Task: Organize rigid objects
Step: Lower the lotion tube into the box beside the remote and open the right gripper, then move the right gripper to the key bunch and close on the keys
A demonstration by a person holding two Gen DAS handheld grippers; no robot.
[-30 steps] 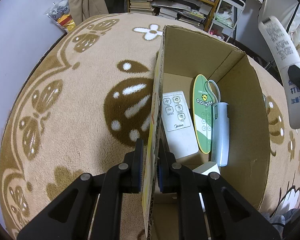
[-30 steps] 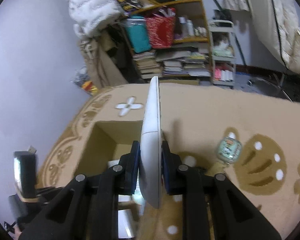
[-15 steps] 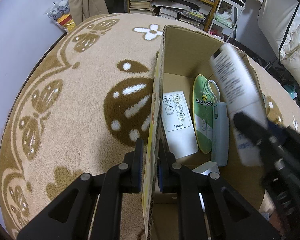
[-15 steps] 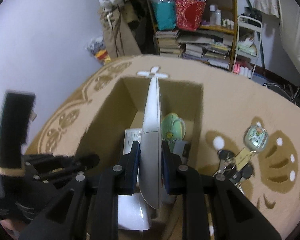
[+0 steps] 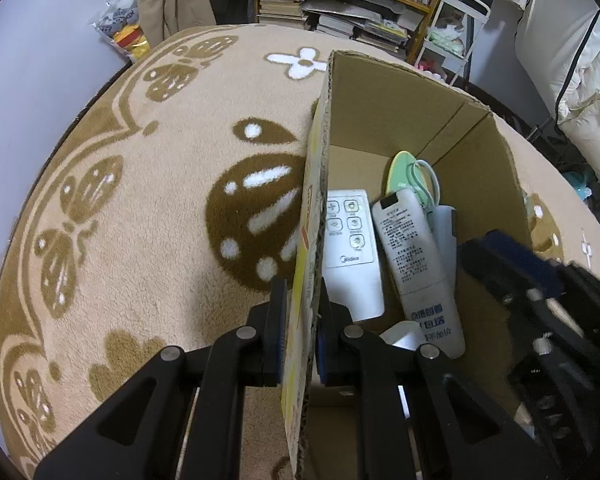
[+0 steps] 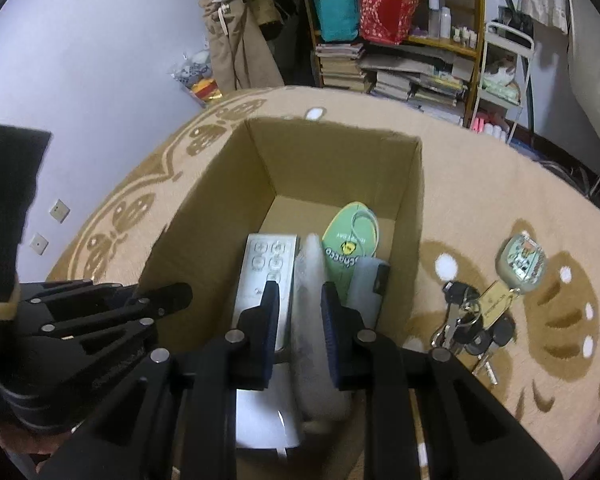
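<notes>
My left gripper (image 5: 302, 292) is shut on the near left wall of the open cardboard box (image 5: 380, 120). In the box lie a white fan remote (image 5: 350, 256), a green oval remote (image 5: 404, 172), a pale blue case (image 5: 444, 236) and a long white remote (image 5: 416, 264). The long remote rests label side up, leaning on the others. My right gripper (image 6: 300, 292) hangs over the box with its jaws a narrow gap apart. The long white remote (image 6: 312, 280) shows blurred beyond that gap, and no pad presses on it. From the left wrist, the right gripper (image 5: 512, 264) stands clear to the remote's right.
A bunch of keys (image 6: 468, 324) with a round tag (image 6: 520, 264) lies on the patterned rug right of the box (image 6: 332, 152). A white curved device (image 6: 260, 412) sits at the box's near end. Shelves of books and bags stand behind.
My right gripper came down over the box with the long white remote. The remote now lies inside the box, out of the jaws. The left gripper kept its hold on the wall.
</notes>
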